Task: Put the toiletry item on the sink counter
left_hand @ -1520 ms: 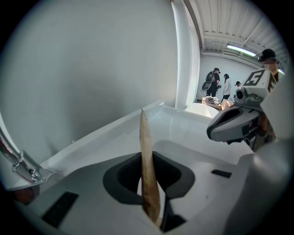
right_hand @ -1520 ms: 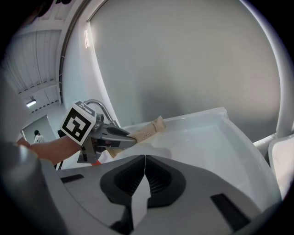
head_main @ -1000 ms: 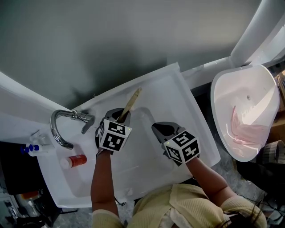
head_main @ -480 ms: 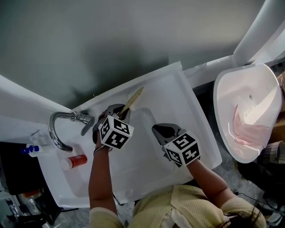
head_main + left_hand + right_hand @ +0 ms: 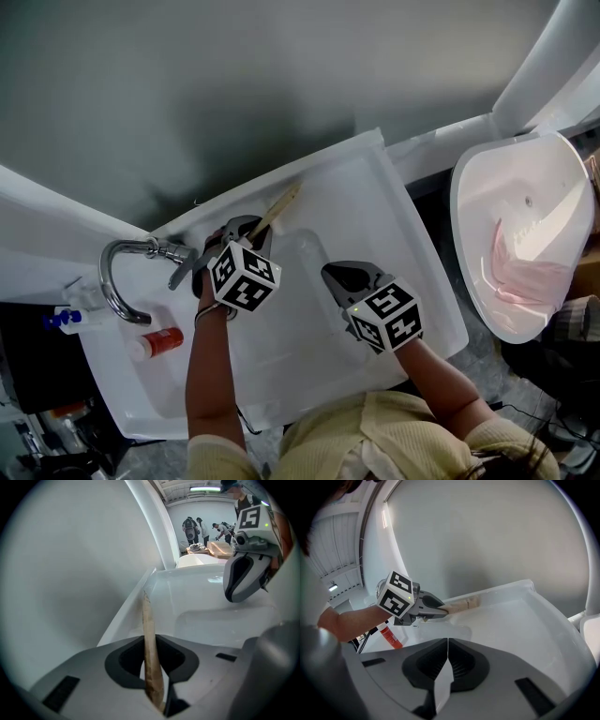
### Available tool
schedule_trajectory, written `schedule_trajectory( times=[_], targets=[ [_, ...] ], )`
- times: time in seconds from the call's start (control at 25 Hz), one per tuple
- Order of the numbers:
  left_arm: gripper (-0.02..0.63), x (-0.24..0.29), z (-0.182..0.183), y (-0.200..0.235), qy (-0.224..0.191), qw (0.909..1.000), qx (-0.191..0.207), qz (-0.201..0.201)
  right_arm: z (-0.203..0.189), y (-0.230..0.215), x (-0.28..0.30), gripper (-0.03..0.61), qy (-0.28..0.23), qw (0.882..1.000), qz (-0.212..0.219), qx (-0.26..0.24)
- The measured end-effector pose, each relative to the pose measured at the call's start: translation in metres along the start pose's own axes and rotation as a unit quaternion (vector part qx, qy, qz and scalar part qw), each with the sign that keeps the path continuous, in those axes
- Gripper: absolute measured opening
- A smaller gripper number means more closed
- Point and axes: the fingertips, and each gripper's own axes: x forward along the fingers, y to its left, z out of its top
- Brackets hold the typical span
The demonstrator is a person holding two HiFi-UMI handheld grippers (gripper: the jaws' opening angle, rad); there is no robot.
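A tan, stick-like toiletry item lies along the back rim of the white sink counter. Its far end points right. My left gripper is shut on its near end. In the left gripper view the item runs straight out between the jaws of the left gripper. The right gripper view shows the same grip on the item from the side. My right gripper hovers over the sink basin, shut with nothing in it, and its jaws meet in the right gripper view.
A chrome faucet curves at the counter's left, with an orange-red bottle lying beside it and a blue-capped item further left. A white basin holding something pink stands to the right. A grey wall rises behind the counter.
My left gripper has shifted a little left and back toward the wall with the stick, which now lies lower along the rim. The right gripper has barely moved.
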Motion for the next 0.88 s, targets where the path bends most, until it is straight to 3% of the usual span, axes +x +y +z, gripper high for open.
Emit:
schedule_trajectory(
  times=[0.32,0.88],
  targets=[
    [0.105,0.004,-0.001,0.003,-0.003,0.9997,-0.021,-0.013,-0.002,-0.002,0.001,0.028,0.004,1.000,-0.004,0.001],
    [0.139,-0.005,0.014,0.017,-0.043,0.9979,-0.033,0.035,-0.002,-0.002,-0.001,0.028,0.002,1.000,-0.008,0.000]
  ],
)
